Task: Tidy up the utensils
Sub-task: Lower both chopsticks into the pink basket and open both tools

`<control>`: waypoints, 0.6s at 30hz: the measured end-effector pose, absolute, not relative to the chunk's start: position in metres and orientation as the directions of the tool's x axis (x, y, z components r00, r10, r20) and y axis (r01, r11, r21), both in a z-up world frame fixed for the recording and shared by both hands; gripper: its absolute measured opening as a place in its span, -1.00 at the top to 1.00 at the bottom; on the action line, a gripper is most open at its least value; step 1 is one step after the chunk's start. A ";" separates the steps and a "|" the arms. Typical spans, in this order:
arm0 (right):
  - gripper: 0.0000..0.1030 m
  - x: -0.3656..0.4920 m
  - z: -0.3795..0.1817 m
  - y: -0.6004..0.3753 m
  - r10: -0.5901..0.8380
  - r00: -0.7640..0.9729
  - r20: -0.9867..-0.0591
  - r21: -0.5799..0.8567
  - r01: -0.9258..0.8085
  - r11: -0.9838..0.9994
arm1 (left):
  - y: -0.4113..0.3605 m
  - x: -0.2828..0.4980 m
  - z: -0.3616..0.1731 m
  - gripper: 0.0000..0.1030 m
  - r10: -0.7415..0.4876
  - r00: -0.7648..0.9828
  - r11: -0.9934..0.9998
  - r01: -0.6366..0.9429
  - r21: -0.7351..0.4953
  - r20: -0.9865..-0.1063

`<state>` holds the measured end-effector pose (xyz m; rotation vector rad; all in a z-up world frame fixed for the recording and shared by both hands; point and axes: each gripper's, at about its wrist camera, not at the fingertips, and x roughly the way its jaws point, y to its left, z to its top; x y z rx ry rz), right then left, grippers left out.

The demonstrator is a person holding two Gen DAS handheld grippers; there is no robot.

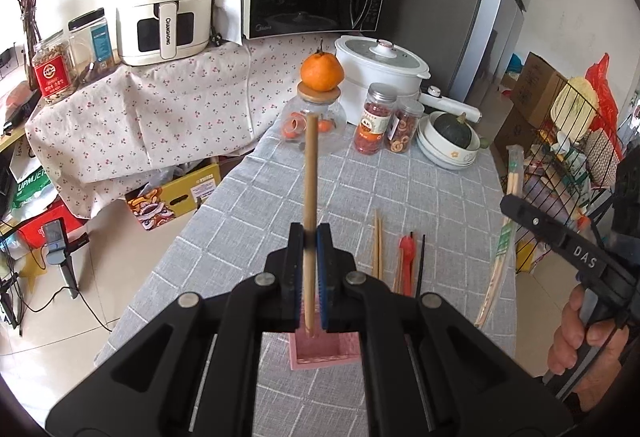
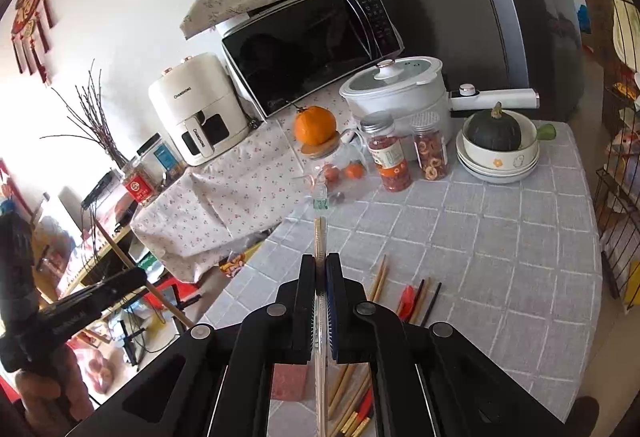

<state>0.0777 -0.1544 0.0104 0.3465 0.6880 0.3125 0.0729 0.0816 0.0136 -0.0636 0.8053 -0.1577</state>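
My left gripper [image 1: 310, 233] is shut on a plain wooden chopstick [image 1: 310, 165], held above the grey checked tablecloth [image 1: 440, 205]. A pink box [image 1: 324, 351] sits right under it. The right gripper [image 2: 320, 265] is shut on a pair of chopsticks in a clear wrapper [image 2: 320, 233], raised off the table. In the left wrist view this wrapped pair [image 1: 498, 265] hangs from the right gripper [image 1: 510, 205] at the right edge. Loose wooden chopsticks [image 1: 378, 245], a red utensil [image 1: 407, 257] and a black chopstick [image 1: 420, 265] lie on the cloth. More chopsticks [image 2: 352, 397] lie beside the pink box [image 2: 288, 383].
At the back of the table stand a glass jar [image 1: 316, 133] topped by an orange [image 1: 322, 71], two snack jars [image 1: 376, 125], a white pot [image 1: 380, 65] and stacked bowls holding a squash [image 1: 452, 141]. A wire rack [image 1: 580, 141] stands off the right edge.
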 end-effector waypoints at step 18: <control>0.89 0.086 0.004 -0.084 0.438 0.797 -0.416 0.473 -0.221 0.853 | 0.099 0.078 0.003 0.43 -0.192 0.637 0.980 0.089 -0.176 -0.747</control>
